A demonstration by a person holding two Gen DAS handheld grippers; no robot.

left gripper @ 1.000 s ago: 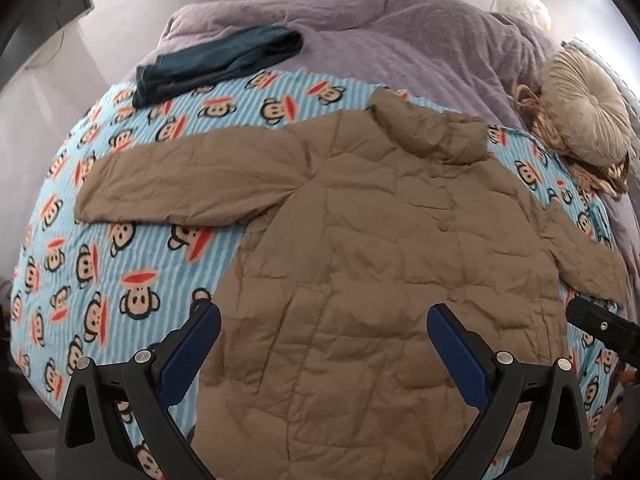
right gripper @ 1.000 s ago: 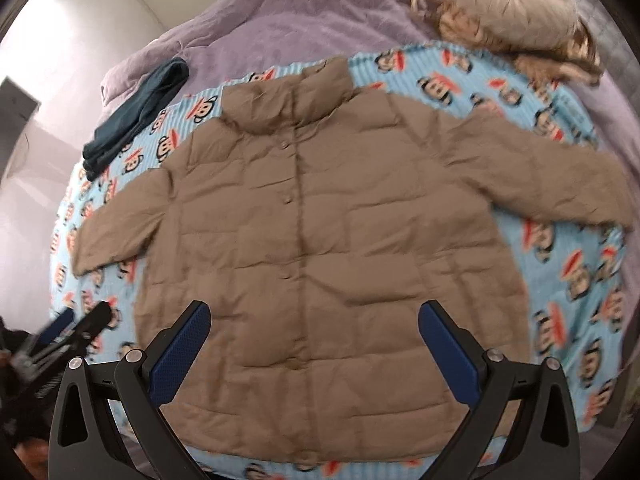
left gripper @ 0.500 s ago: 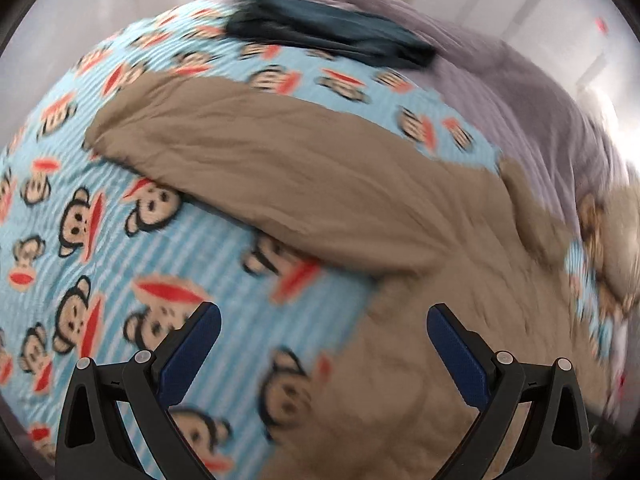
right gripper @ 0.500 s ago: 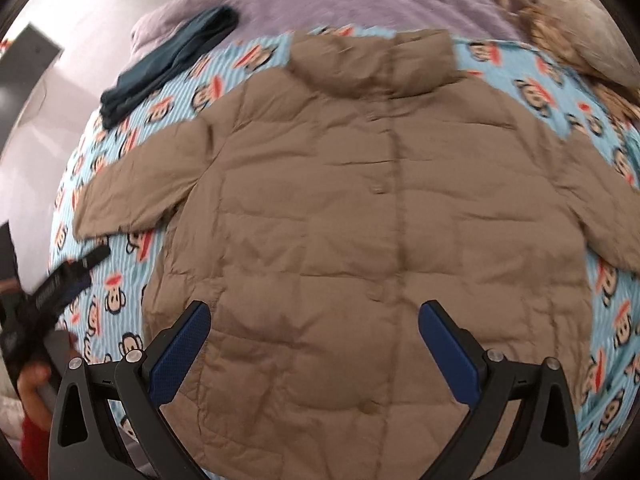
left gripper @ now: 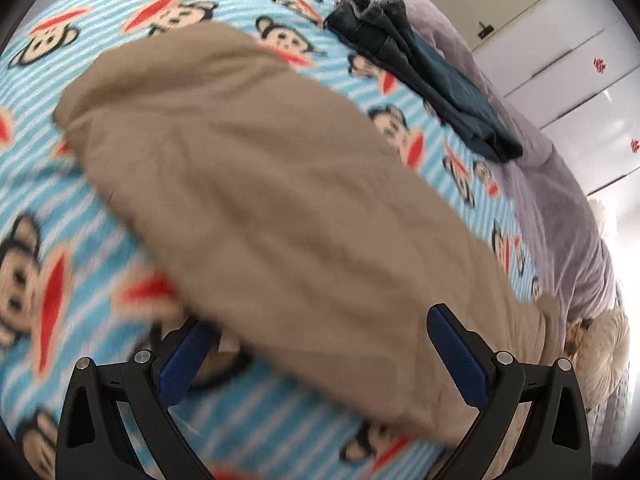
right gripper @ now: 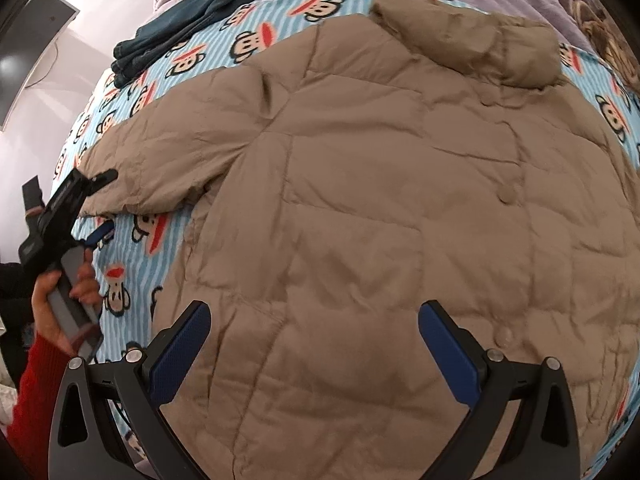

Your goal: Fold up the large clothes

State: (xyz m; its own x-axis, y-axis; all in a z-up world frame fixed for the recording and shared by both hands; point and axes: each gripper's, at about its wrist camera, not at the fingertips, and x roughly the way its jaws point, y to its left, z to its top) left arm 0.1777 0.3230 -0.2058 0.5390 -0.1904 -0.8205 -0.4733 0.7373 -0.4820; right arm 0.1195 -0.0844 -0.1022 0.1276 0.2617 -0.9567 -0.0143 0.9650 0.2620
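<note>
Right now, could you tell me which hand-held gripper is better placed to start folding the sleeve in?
Left. The left hand-held gripper sits open at the cuff of the sleeve, while the right hand-held gripper hangs open above the jacket's body.

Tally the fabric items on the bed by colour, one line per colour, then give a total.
Tan: 1, the puffer jacket
Dark teal: 1, the folded garment
Blue with monkey print: 1, the blanket
Purple: 1, the duvet
Total: 4

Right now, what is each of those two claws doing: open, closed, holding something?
Left gripper: open, around the jacket's sleeve, not clamped.
Right gripper: open, above the jacket, holding nothing.
</note>
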